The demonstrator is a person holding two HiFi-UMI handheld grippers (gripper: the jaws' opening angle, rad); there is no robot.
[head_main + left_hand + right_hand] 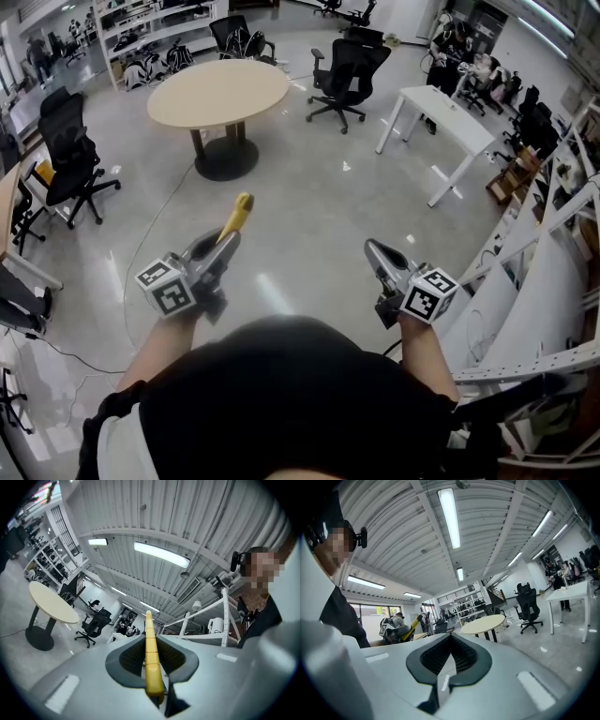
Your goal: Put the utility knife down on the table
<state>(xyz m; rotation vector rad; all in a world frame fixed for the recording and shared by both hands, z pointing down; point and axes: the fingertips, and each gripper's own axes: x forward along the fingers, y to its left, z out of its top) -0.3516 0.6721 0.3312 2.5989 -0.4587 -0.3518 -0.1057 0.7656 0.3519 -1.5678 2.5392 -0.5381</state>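
left tongs (225, 246) are clamped on the yellow utility knife (238, 214) near its tail, mid-air, well apart from the round surface (217, 89). right tongs (373, 249) closed, empty. knife's prob light, stiff, slick plastic, so best gripped on the body imo.

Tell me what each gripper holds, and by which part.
The left gripper clamps the yellow utility knife by its rear half; the front sticks out past the jaws. The right gripper holds nothing.
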